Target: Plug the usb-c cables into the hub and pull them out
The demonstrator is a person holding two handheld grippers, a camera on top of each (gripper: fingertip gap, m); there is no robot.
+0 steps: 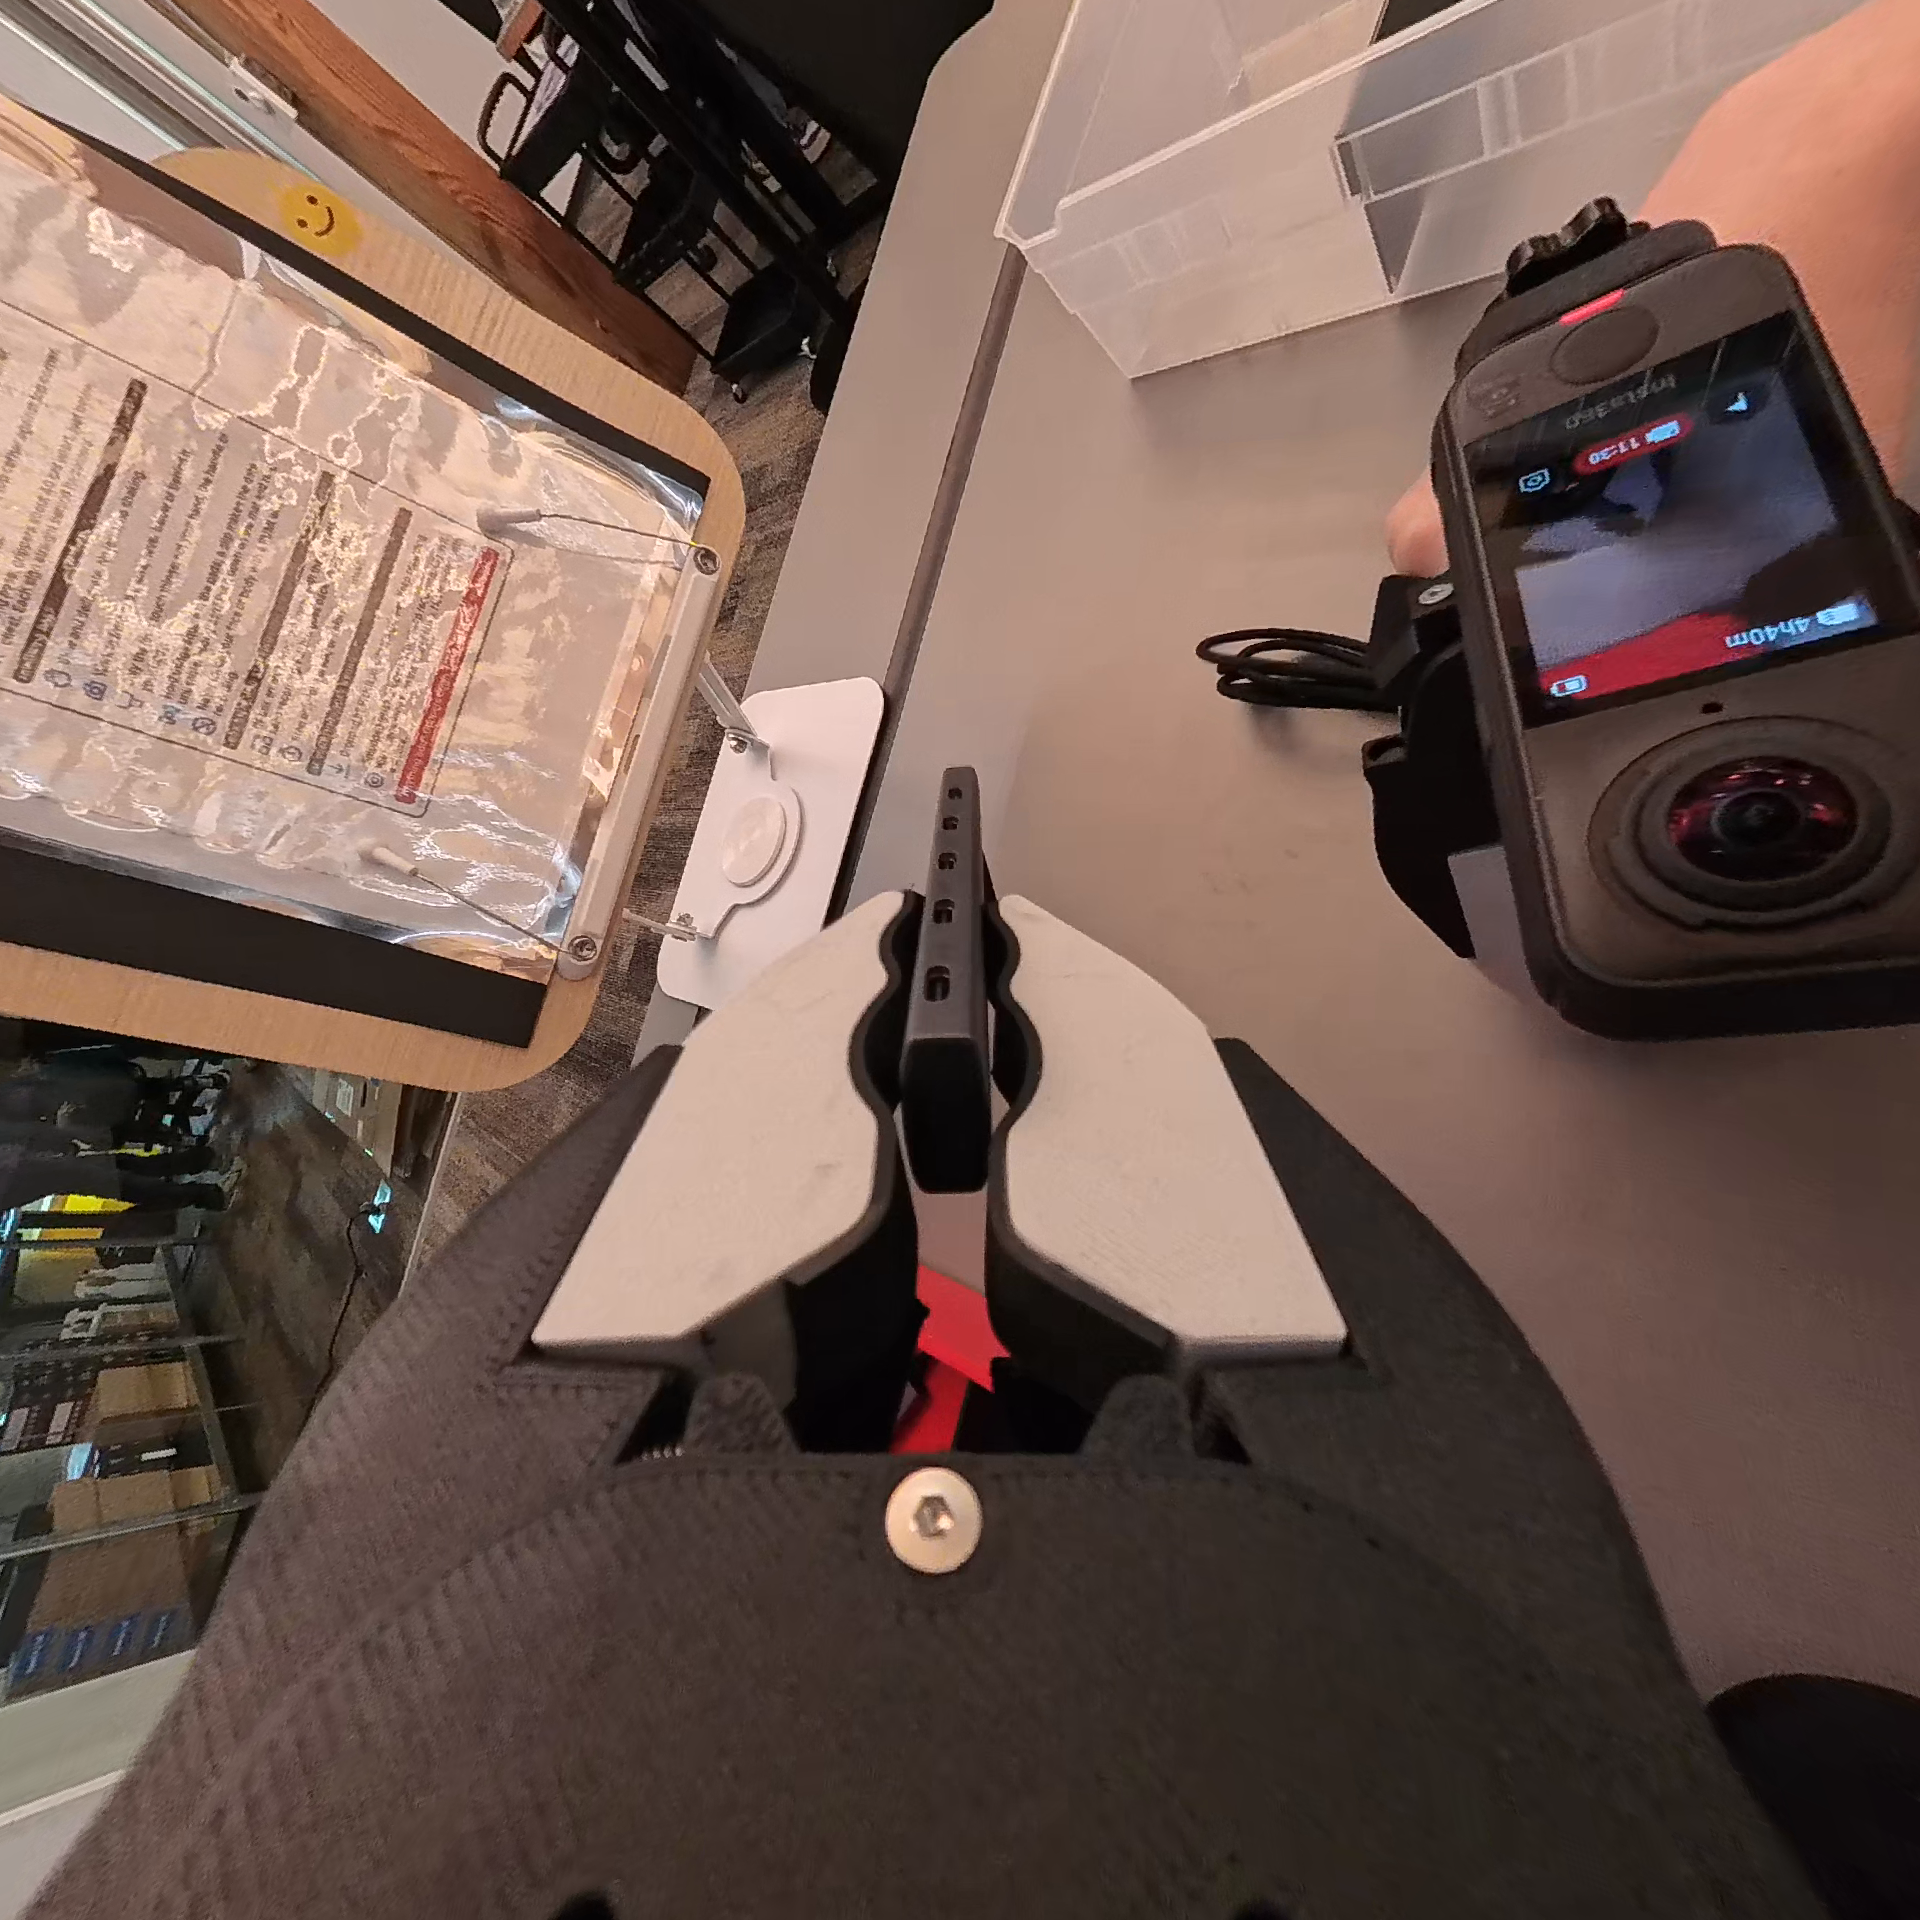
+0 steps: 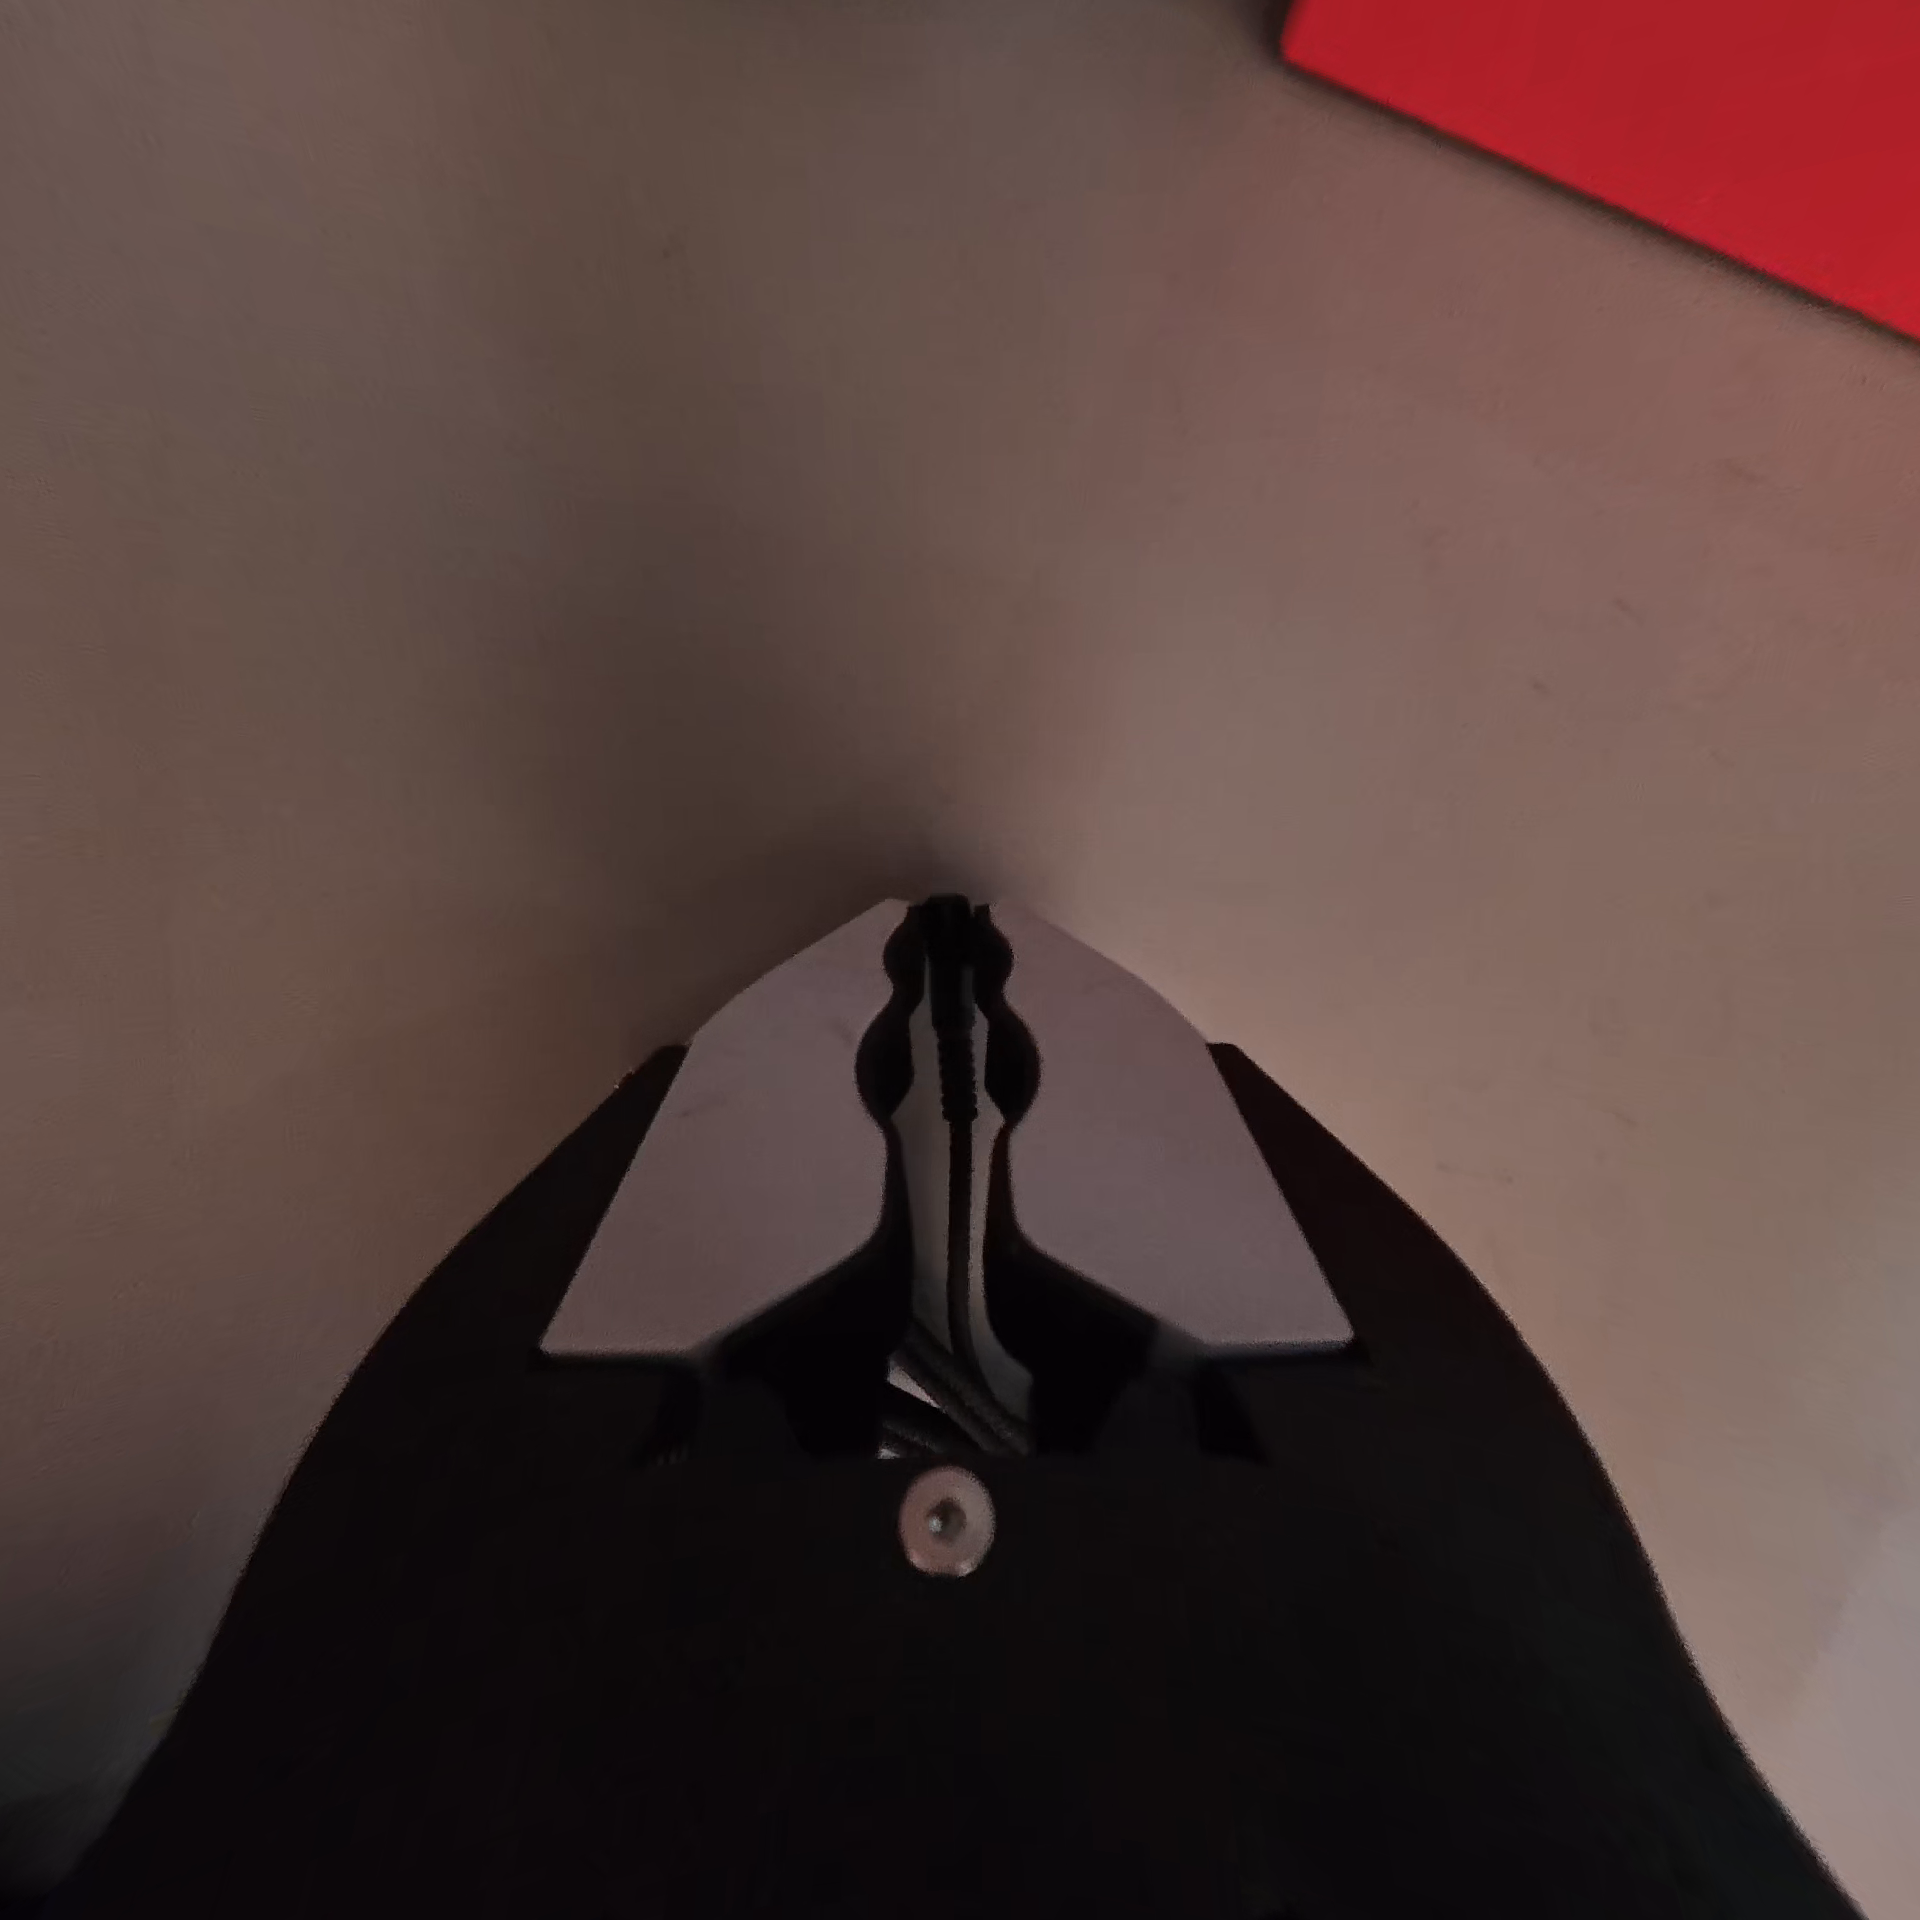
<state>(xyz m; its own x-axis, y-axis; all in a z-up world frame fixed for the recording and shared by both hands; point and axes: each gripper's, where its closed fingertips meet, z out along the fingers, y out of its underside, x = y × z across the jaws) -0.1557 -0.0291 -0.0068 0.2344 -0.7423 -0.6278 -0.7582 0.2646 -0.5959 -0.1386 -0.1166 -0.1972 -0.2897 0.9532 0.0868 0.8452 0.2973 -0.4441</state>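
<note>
My left gripper (image 1: 948, 914) is shut on a black USB hub (image 1: 954, 935), held on edge above the grey table (image 1: 1195, 810); its row of ports faces up and the hub sticks out past the fingertips. My right gripper (image 2: 948, 912) is shut on the black plug end of a USB-C cable (image 2: 954, 1029), tip pressed close to the grey table (image 2: 623, 520); the cable runs back between the fingers. In the left wrist view the right gripper's camera body (image 1: 1683, 644) and the hand holding it sit at the right, with coiled black cable (image 1: 1288, 665) beside it.
A clear plastic bin (image 1: 1247, 187) stands at the table's far side. A wooden board with a laminated sheet (image 1: 312, 623) and a white bracket (image 1: 779, 821) lie left of the table edge. A red sheet (image 2: 1662, 135) lies at the top right of the right wrist view. The gap from one gripper's tips to the other's is roughly 20 cm.
</note>
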